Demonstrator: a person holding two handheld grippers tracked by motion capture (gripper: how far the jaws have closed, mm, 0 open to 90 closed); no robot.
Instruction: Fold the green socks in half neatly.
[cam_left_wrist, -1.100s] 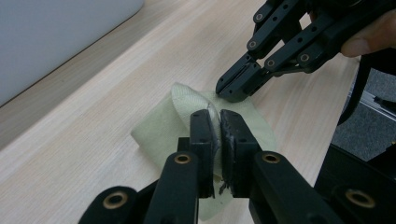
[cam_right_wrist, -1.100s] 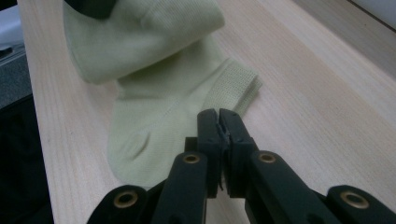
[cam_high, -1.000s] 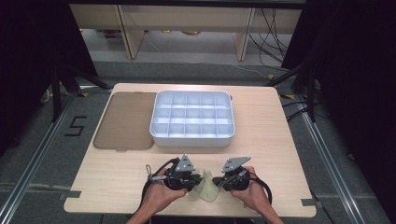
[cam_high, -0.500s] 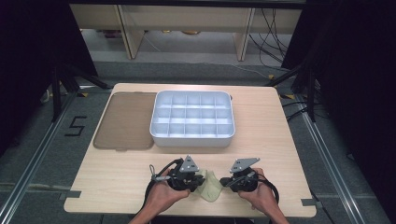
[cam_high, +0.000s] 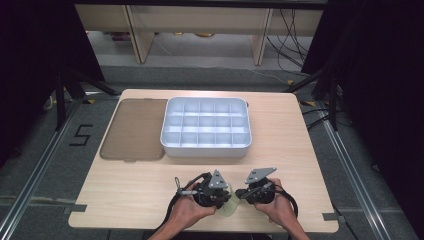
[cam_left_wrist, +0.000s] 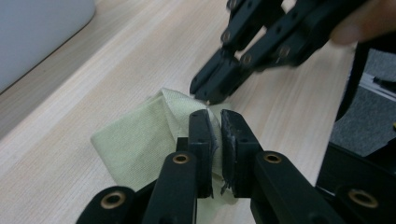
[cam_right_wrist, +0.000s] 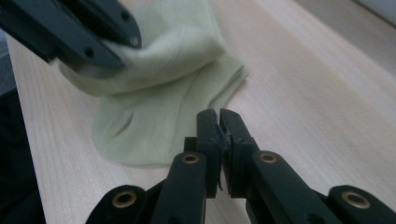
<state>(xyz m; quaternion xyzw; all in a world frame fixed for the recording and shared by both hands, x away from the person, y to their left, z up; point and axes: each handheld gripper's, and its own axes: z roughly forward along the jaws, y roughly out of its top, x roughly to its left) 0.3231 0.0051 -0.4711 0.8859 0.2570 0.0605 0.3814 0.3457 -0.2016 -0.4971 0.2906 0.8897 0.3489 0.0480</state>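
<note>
1. lying near the front edge of the wooden surface (cam_high: 130, 200), between the person's two hands, is a small pale yellow-green cloth (cam_left_wrist: 135, 140), partly folded over on itself; the white compartment tray (cam_high: 206, 127) and the brown lid (cam_high: 134, 129) sit well apart from it, farther back
2. the left gripper (cam_left_wrist: 214, 119) has its jaws nearly together, pinching a raised fold of the cloth between the pads
3. the right gripper (cam_right_wrist: 218, 116) has its jaws closed; its tips sit just beside the cloth's edge, and whether they catch any fabric cannot be told
4. the cloth looks light, thin and limp; it should drape and bunch rather than hold a shape, and it will not break
5. best held at a corner or hem, with each gripper on a separate edge to spread or fold it; a shallow pinch may slip off the weave
</note>
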